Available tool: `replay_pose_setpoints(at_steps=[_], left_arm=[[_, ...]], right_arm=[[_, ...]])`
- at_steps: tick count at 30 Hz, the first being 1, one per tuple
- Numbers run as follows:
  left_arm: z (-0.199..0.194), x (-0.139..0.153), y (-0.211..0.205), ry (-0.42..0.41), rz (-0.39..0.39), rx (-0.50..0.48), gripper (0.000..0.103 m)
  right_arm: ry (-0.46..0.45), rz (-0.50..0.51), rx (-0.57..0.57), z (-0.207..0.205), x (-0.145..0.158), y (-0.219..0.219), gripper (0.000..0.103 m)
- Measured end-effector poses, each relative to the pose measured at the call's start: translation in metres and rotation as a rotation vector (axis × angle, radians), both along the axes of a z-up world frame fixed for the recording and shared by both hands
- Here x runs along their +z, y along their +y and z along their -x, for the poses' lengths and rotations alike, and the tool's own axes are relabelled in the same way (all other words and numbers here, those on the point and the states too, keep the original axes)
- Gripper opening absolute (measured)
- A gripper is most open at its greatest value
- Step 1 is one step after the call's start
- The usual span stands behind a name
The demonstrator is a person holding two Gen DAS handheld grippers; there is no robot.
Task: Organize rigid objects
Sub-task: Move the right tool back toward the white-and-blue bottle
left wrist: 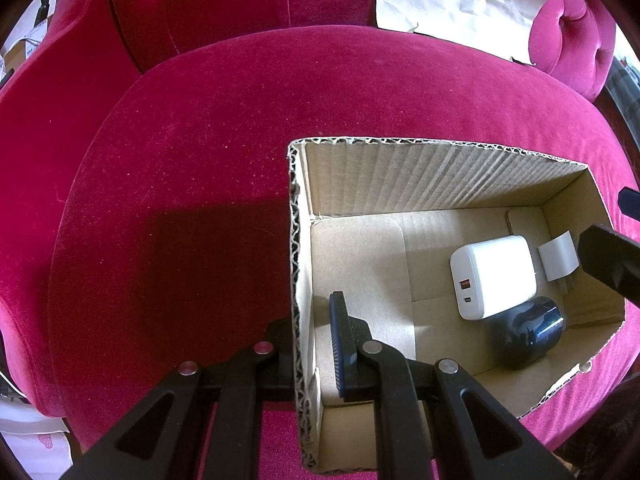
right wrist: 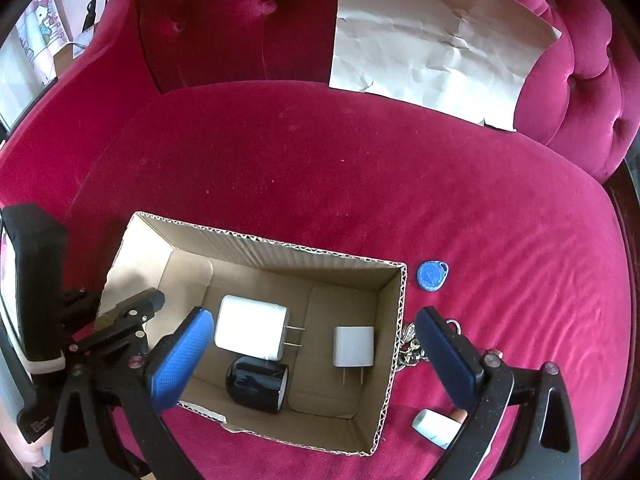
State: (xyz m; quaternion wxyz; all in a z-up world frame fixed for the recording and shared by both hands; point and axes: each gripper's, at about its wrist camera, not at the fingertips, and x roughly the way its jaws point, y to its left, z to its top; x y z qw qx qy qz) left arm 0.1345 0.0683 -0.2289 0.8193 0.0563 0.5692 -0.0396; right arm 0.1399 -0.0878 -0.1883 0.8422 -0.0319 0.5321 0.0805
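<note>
An open cardboard box (right wrist: 280,245) stands on the red velvet sofa seat (right wrist: 360,168). Inside lie a large white charger (right wrist: 252,332), a small white plug adapter (right wrist: 354,346) and a glossy black cylinder (right wrist: 256,384). The left wrist view shows the same large charger (left wrist: 494,276), adapter (left wrist: 558,260) and cylinder (left wrist: 528,332). My left gripper (left wrist: 310,344) is shut on the box's left wall (left wrist: 298,280). My right gripper (right wrist: 314,320) hangs open above the box with nothing between its pads; its right finger (right wrist: 444,356) is outside the box's right wall.
On the seat right of the box lie a blue key fob (right wrist: 433,276), a metal keychain (right wrist: 410,346) and a small pale blue item (right wrist: 434,426). A creased sheet of paper (right wrist: 440,52) leans on the tufted backrest. The armrest (right wrist: 592,92) bounds the right.
</note>
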Motion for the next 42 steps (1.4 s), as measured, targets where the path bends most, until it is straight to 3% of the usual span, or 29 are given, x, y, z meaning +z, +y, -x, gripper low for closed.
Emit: replay_pose_setpoints(at_steps=[22, 42], left_arm=[[0.001, 0.001, 0.000, -0.001, 0.000, 0.002, 0.012], [0.000, 0.001, 0.000, -0.001, 0.000, 0.002, 0.012]], right_arm=[[0.004, 0.002, -0.003, 0.000, 0.005, -0.001, 0.103], [-0.004, 0.009, -0.073, 0.002, 0.015, -0.025, 0.103]])
